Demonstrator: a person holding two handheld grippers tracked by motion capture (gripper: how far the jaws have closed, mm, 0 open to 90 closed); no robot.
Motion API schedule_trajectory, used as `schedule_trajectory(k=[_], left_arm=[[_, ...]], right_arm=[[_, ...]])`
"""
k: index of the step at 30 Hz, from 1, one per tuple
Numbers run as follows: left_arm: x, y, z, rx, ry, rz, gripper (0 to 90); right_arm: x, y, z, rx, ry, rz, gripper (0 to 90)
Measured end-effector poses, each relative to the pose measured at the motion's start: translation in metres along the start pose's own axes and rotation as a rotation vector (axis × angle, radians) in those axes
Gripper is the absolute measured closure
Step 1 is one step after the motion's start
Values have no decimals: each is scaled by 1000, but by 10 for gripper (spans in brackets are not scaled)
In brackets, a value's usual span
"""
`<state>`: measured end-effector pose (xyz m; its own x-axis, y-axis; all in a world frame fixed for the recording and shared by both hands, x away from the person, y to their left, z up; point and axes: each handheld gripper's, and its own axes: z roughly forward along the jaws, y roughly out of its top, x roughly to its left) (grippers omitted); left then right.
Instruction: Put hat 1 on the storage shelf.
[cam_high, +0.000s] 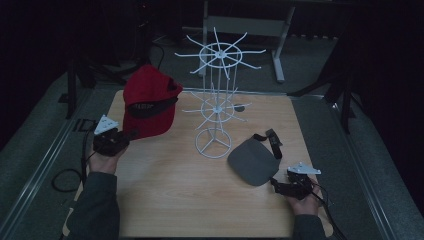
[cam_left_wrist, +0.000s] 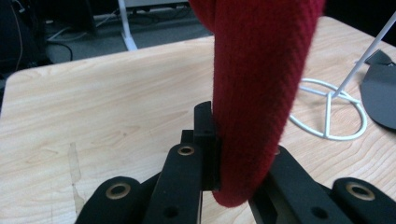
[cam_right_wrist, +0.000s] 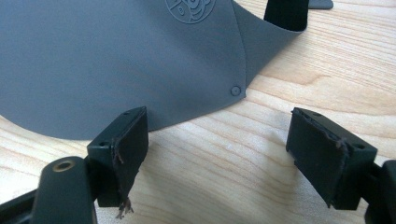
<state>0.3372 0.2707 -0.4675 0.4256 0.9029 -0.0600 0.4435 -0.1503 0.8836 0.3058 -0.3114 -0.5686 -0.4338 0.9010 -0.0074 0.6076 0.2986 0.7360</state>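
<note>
Item 1, nearest, at 5 o'clock on the wooden table (cam_high: 165, 200): right gripper (cam_high: 290, 182), held low in the person's right hand, jaws spread wide with bare wood between them. It sits just beside the grey cap's edge, likely lined up to slide onto the brim.

Item 2, just beyond it toward 4 o'clock: grey cap (cam_high: 253, 161), lying flat, black strap (cam_high: 274, 142) trailing off its far side. Not gripped.

Item 3, at 9 o'clock: left gripper (cam_high: 122, 139), jaws clamped on the brim of the red cap (cam_high: 147, 102). The brim (cam_left_wrist: 254, 93) hangs between them, so the cap rides lifted and tilted, apparently held by its stiffest part for carrying.

Item 4, centre, toward 12 o'clock: white wire rack (cam_high: 216, 95), upright on a ring base, two tiers of spokes, all bare. Probably the intended perch for both caps.
</note>
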Motion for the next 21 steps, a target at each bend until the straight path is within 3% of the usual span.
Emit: schedule_trajectory(k=[21], left_arm=[[0,18,-16,-76,15,6,861]], right_arm=[[0,0,0,0,0,0,208]])
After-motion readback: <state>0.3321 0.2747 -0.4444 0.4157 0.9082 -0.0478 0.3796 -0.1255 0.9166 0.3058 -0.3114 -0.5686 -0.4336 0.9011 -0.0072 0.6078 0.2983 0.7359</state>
